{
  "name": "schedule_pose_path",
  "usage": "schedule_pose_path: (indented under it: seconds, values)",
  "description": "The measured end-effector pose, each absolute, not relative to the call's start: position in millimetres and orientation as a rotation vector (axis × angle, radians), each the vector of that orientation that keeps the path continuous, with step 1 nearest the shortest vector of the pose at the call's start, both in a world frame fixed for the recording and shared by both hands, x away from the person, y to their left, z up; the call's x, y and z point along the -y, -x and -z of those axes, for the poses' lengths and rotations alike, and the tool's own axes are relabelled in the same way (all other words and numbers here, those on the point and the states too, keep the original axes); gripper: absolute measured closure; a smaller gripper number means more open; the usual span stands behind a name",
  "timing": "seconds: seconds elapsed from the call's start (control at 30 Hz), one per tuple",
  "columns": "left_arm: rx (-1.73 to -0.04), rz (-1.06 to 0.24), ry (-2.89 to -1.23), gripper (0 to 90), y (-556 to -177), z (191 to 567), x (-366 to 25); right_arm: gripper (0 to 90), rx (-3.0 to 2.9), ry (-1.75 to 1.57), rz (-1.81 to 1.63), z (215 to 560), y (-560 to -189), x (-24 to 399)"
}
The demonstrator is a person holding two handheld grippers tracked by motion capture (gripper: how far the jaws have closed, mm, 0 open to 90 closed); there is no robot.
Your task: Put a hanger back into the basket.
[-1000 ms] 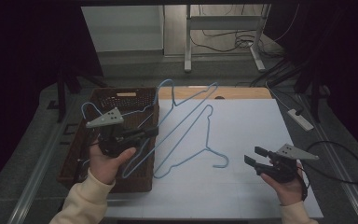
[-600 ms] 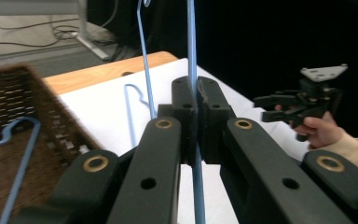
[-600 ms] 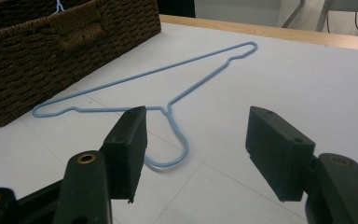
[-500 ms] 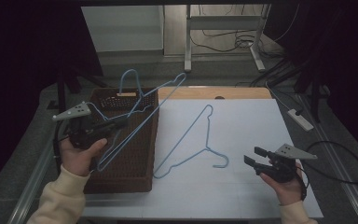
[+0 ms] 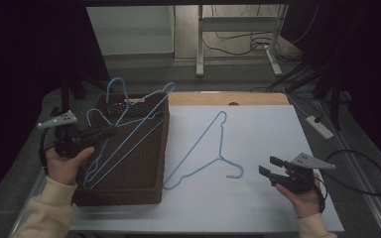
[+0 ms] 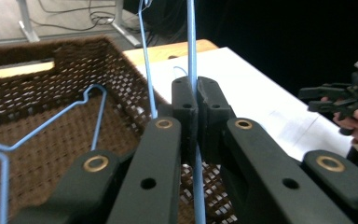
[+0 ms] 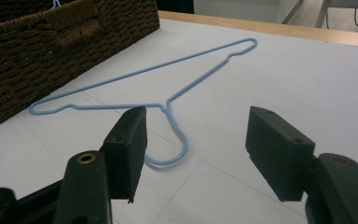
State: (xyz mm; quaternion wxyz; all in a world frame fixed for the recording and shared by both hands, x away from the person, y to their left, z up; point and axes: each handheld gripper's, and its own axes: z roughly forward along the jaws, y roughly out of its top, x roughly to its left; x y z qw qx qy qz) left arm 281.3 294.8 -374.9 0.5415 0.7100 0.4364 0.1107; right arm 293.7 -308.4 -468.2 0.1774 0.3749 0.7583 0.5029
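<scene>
My left gripper [image 5: 110,132] is shut on a blue wire hanger [image 5: 169,87] and holds it tilted over the brown wicker basket [image 5: 129,198]. In the left gripper view the wire [image 6: 192,37] runs up between the closed jaws [image 6: 193,91]. A second blue hanger [image 6: 99,119] lies inside the basket [image 6: 28,51]. A third blue hanger [image 5: 218,153] lies flat on the white tabletop, its hook toward me. My right gripper [image 5: 267,167] stands open just right of that hook; in the right gripper view the hanger [image 7: 168,105] lies ahead of the spread jaws [image 7: 196,135], untouched.
The basket [image 7: 51,28] stands at the table's left edge. A wooden strip [image 5: 228,98] borders the far side of the white sheet [image 5: 258,129]. A power strip [image 5: 320,126] and cables lie to the right. The right hand's gripper [image 6: 340,100] appears far off in the left gripper view.
The left hand has moved left, carrying its hanger from above the table's middle to above the basket. The right gripper and the hanger on the table have stayed put.
</scene>
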Motion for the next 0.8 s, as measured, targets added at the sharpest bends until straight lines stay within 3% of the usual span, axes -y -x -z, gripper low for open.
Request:
schedule_pose_path:
  seconds: [0.8]
  values:
    - [-1.119,-0.177,-1.792,86.9,-297,408,-308,39.2,-2.146,-1.067,-1.413,469,-294,308]
